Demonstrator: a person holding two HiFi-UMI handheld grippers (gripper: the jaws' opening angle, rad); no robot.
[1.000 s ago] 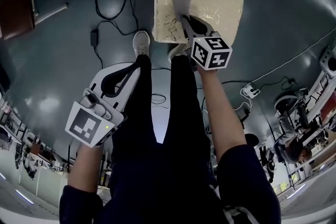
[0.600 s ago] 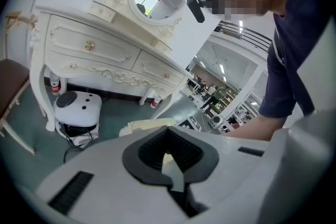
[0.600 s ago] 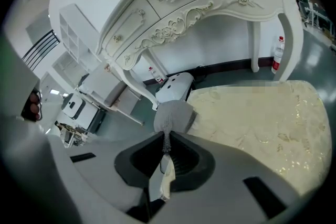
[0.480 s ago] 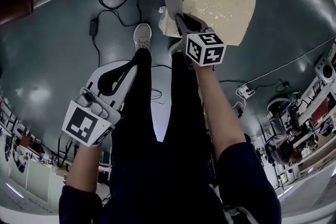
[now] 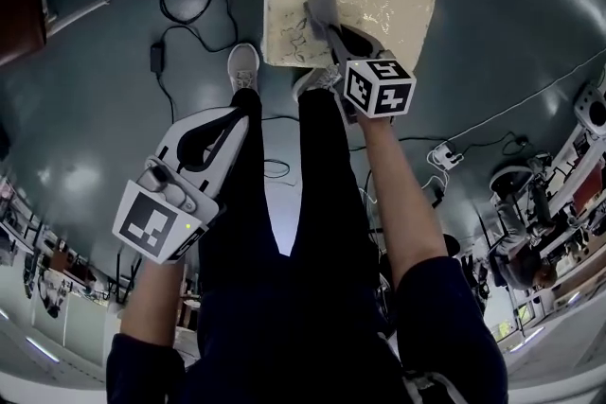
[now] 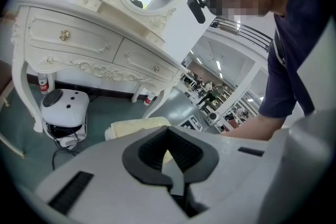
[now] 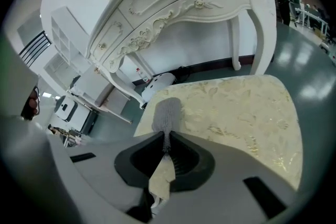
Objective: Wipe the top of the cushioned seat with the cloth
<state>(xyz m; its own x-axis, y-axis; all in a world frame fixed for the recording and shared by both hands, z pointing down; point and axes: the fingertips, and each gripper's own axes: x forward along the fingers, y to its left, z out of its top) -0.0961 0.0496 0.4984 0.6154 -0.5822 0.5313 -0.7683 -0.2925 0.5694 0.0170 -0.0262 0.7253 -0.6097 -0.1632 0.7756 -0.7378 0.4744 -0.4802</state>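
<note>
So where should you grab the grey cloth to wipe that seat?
Grab the cloth by its near, bunched end, coming from the person's side, the way the right gripper pinches it. It is a narrow strip, so held at one end, the rest lies flat on the cushioned seat ahead of the jaws, ready to rub.

Lab hall: ornate dressing table (image 6: 94,50), workbenches (image 5: 561,232) beyond.

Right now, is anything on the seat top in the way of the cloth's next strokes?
Nothing visible is. The right gripper has its jaws shut on the cloth, which lies on the cushioned seat; the rest of the seat's top shows bare.
</note>
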